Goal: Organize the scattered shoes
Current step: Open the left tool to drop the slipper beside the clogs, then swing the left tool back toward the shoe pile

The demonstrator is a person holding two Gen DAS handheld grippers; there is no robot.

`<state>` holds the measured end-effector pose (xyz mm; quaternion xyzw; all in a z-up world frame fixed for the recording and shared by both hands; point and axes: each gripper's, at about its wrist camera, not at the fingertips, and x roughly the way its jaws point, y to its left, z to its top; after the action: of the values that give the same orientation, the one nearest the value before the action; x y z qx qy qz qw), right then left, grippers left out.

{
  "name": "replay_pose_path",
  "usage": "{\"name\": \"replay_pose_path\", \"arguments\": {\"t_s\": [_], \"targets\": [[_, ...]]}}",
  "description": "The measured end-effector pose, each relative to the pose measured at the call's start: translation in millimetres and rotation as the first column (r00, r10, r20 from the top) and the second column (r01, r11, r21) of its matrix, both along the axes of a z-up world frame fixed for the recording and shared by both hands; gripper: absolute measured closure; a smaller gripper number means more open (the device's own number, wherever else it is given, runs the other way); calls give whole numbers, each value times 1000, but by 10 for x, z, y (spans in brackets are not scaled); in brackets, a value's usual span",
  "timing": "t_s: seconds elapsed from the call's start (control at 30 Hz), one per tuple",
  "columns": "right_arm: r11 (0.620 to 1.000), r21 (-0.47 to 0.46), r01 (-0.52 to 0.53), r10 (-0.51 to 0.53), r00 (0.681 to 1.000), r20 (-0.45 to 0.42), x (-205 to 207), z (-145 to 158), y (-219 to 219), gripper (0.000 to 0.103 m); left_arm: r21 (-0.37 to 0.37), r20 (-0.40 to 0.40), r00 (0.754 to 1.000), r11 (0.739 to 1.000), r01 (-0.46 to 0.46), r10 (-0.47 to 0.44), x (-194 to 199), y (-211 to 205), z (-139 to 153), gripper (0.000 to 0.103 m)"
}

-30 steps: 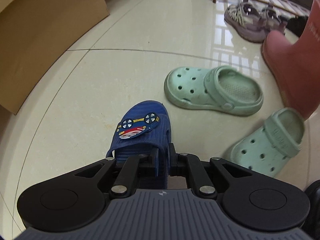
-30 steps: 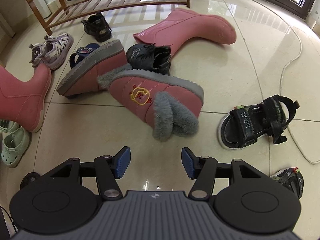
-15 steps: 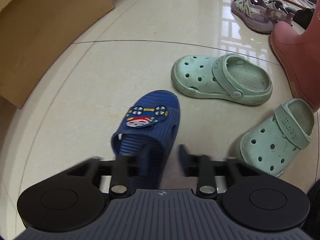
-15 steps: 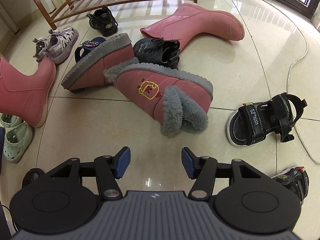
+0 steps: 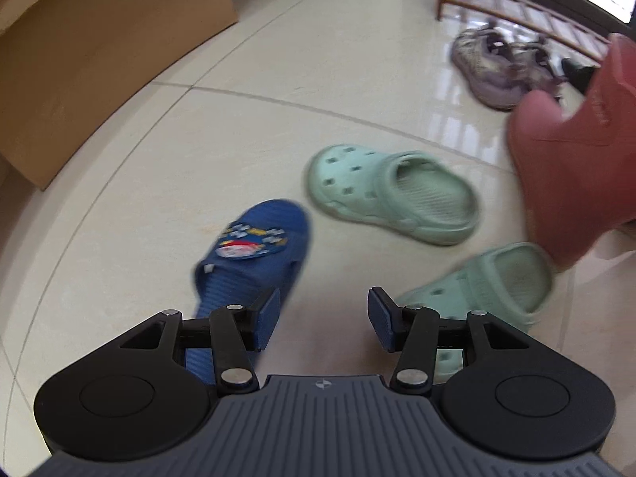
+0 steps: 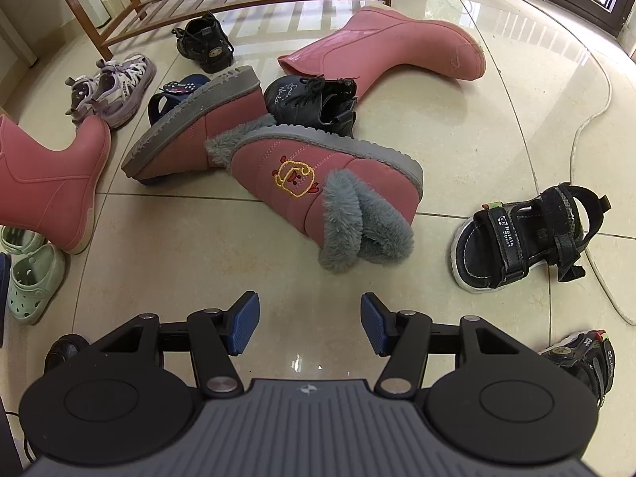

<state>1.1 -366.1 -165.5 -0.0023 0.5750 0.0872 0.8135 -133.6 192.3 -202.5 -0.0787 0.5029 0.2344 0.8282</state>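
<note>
**Both tongs empty above a floor strewn with shoes**

The left tongs (image 5: 322,320) hang over the tiled floor (image 5: 222,159) with their blue pads apart and nothing between them; only bare tile shows in the gap. The blue slipper (image 5: 254,258), with a cartoon patch on its strap, lies flat on the floor just ahead of the left pad and partly under it, its toe pointing away. Ahead and slightly right of these tongs lies a green clog (image 5: 391,198); a second green clog (image 5: 489,282) sits just beyond the right pad. Further right stands a pink rain boot (image 5: 572,171), and far ahead lies a pair of lilac sneakers (image 5: 497,71), blurred, near a wooden shoe rack (image 5: 516,12). A cardboard box (image 5: 99,47) sits far to the left.

The right tongs (image 6: 310,326) also stand apart, holding nothing, over bare tile. Straight ahead of them a pink fur-lined boot (image 6: 318,190) lies on its side, with its partner (image 6: 194,131) tipped over just behind it to the left. A black lace-up shoe (image 6: 314,103) sits behind these, touching a fallen pink rain boot (image 6: 389,55). To the right of the tongs lies a black sandal (image 6: 520,234), and a dark sneaker (image 6: 584,361) close beside the right arm. A white cable (image 6: 588,127) curves across the floor at far right.
</note>
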Motion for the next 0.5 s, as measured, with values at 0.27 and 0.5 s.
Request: {"name": "replay_pose_path", "arguments": {"t_s": [0.27,0.5], "targets": [[1000,1,-2,2,1000,-3,-9,-16,0,40,-48,29,998,997,53,-52,275,-374,45,51],[1000,-5,7,-7,1000,-6,-13,-41,-34,40,-30,63,994,995,90,-88,548,-520,36,49]]}}
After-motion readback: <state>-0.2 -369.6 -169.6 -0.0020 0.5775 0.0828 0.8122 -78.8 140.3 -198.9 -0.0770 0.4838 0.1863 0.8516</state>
